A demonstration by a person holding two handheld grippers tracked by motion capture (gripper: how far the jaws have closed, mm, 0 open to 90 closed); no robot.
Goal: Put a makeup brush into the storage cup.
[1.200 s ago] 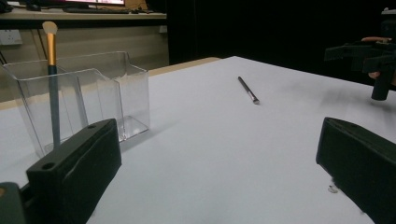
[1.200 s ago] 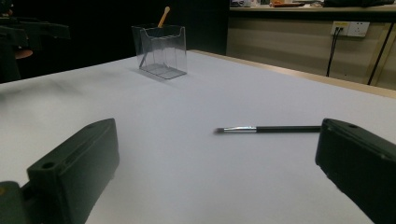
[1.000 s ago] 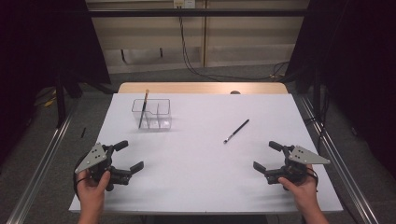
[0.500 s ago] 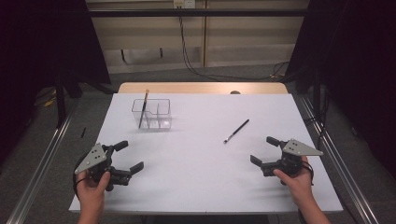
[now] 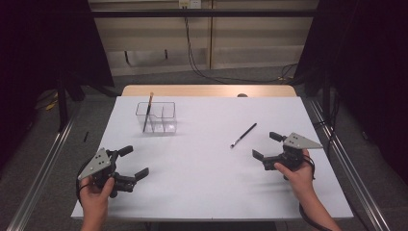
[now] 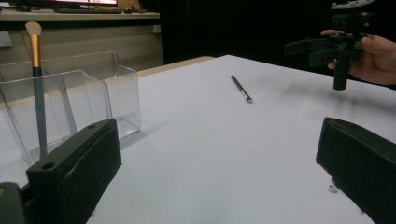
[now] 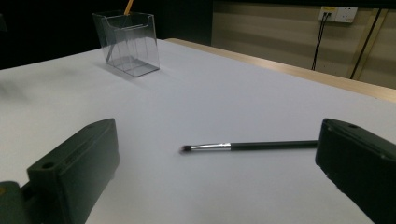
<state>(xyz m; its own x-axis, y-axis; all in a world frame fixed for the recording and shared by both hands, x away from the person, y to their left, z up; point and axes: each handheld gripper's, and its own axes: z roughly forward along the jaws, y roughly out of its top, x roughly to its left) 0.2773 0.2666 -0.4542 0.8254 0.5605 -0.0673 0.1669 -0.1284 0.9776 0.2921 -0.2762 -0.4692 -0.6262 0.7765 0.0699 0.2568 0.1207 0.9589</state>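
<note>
A thin black makeup brush (image 5: 243,134) lies loose on the white table right of centre, bristle end toward me. My right gripper (image 5: 263,144) is open just right of and nearer than its bristle end, not touching it. In the right gripper view the brush (image 7: 252,146) lies crosswise on the table between and beyond the open jaws (image 7: 217,158). A clear plastic organizer (image 5: 156,118) stands at the back left with a gold-handled brush (image 5: 147,113) upright in it. At the front left my left gripper (image 5: 135,161) is open with nothing in it.
The left gripper view has the organizer (image 6: 70,102) close on its left, the black brush (image 6: 242,88) farther off, and the other hand with its gripper (image 6: 336,44) at top right. A wooden strip (image 5: 207,90) borders the table's far edge. Metal rails (image 5: 346,163) run along both sides.
My right gripper has moved forward and left, closer to the black brush. The left gripper, the organizer and both brushes have stayed where they were.
</note>
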